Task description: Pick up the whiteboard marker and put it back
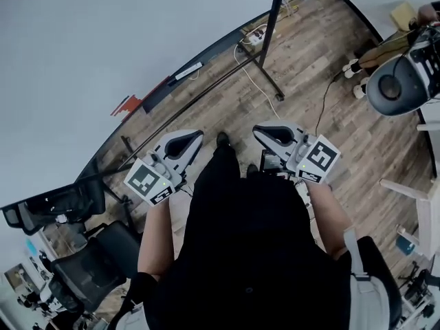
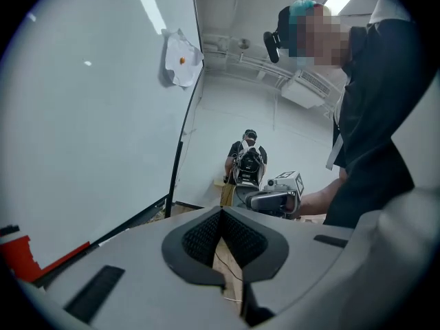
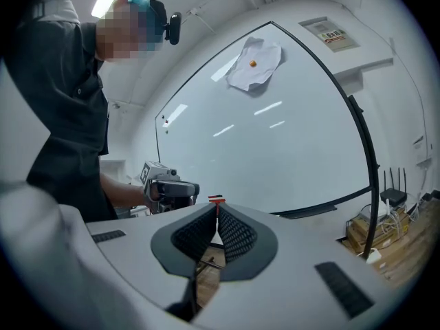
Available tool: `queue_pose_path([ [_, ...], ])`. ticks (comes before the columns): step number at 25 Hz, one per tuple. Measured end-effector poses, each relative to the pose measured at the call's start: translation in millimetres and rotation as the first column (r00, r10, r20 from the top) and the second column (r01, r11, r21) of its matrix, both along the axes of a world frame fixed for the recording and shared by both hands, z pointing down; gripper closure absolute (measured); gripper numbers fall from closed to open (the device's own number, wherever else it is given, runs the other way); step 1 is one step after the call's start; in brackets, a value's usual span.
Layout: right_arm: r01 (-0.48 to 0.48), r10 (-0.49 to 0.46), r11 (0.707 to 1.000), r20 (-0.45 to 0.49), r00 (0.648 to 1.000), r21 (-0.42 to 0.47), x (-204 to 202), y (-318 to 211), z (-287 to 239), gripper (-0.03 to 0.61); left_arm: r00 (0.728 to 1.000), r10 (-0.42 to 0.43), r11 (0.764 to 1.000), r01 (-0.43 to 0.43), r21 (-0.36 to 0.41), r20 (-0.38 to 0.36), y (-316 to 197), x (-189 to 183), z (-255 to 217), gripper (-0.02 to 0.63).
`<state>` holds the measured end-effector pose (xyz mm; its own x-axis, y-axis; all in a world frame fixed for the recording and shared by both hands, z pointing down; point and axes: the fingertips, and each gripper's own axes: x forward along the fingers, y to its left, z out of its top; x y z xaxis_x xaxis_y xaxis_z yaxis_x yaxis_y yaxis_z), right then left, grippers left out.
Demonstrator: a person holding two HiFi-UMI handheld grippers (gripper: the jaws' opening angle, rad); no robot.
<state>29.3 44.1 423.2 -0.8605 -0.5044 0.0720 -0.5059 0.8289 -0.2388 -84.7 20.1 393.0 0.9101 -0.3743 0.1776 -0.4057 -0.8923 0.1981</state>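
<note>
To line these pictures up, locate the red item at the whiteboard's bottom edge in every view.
Head view: the red item lies left of centre, against the board's lower edge.
Left gripper view: bottom left corner, just under the board.
Right gripper view: small, near the picture's centre, at the board's foot.
Shared landmark: the whiteboard.

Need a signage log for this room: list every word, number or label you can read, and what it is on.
Nothing is readable.
Wall notice: red and dark print, too small to read.
Sheet on the whiteboard: no print visible.
Left cube and right cube: black-and-white square patterns, no letters.
</note>
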Motion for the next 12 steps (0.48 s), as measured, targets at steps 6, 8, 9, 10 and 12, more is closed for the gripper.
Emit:
queue_pose_path([
  [6,-0.011,0.011,1.000,-0.034,0.999,0.000,-26.2,-66.8,-6.4,0.557,0.998,0.042,0.998,-0.044,0.037,0.057,-66.2,-14.8,6.9,0.603],
  [8,-0.018,0.018,1.000,-0.046,0.999,0.004,-35.1,-88.9,-9.5,0.557,0.996,0.055,0.998,-0.058,0.040,0.068,-82.3,-20.1,8.2,0.603],
  [9,-0.023,0.024,1.000,-0.048,0.999,0.007,-39.5,-99.6,-11.2,0.557,0.996,0.061,0.997,-0.064,0.042,0.072,-89.7,-22.5,8.9,0.603],
  [10,-0.030,0.030,0.999,-0.049,0.998,0.011,-43.7,-109.4,-12.9,0.557,0.995,0.066,0.997,-0.070,0.043,0.077,-96.4,-24.4,10.0,0.603],
  [12,-0.047,0.047,0.999,-0.051,0.998,0.018,-50.5,-125.9,-15.7,0.557,0.993,0.081,0.995,-0.085,0.043,0.086,-107.7,-26.3,14.7,0.603],
])
